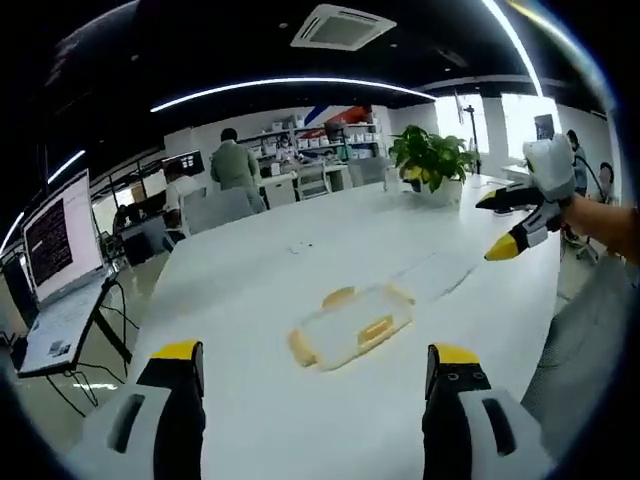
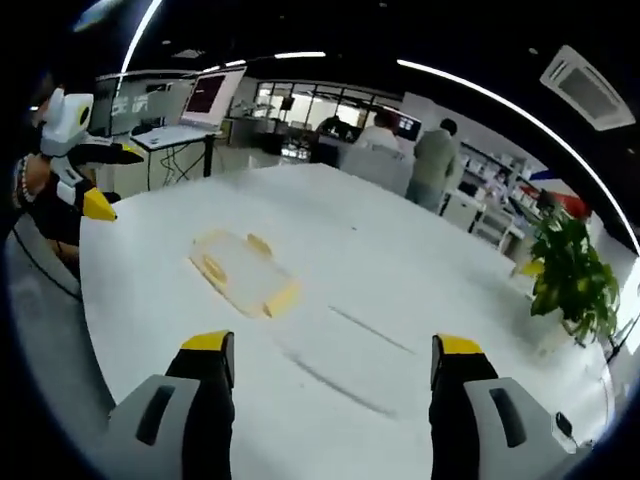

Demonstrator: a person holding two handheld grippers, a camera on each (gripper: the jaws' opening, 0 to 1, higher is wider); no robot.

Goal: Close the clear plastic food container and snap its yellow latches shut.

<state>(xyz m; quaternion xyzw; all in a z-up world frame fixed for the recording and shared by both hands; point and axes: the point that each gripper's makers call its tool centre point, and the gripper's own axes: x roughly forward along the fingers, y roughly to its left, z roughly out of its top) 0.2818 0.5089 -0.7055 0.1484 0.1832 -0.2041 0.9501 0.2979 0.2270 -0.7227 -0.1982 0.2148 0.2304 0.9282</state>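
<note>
Clear plastic food container (image 1: 352,327) lying flat on the white tabletop (image 1: 250,270), near centre of the left gripper view, just above and between the two jaws; yellow latches (image 1: 376,328) visible along its edges, one at the 12 o'clock side, one at the 8 o'clock corner, one across the middle; lid state hard to tell at this blur. Same container (image 2: 245,272) in the right gripper view at about 10 o'clock from centre, well apart from that view's own jaws.

Left hand-held gripper (image 1: 315,375) released, jaws spread wide with yellow tips, holding nothing, hovering above the tabletop short of the container; also seen in the right gripper view (image 2: 105,180) at 9 o'clock, jaws parted, black and yellow tips pointing over the tabletop edge. Right hand-held gripper (image 2: 335,365) likewise released, jaws wide apart, empty, over bare tabletop; seen again in the left gripper view (image 1: 495,225) at 3 o'clock, held by a hand, tips apart, clear of the container.

Potted green plant (image 1: 432,160) standing on the far end of the tabletop at 1 o'clock in the left gripper view, and at 3 o'clock in the right gripper view (image 2: 572,275). Laptop (image 1: 58,265) with a lit screen on a stand at 9 o'clock beside the tabletop. Person in a green top (image 1: 235,165) standing at 11 o'clock beyond the tabletop, back turned.
</note>
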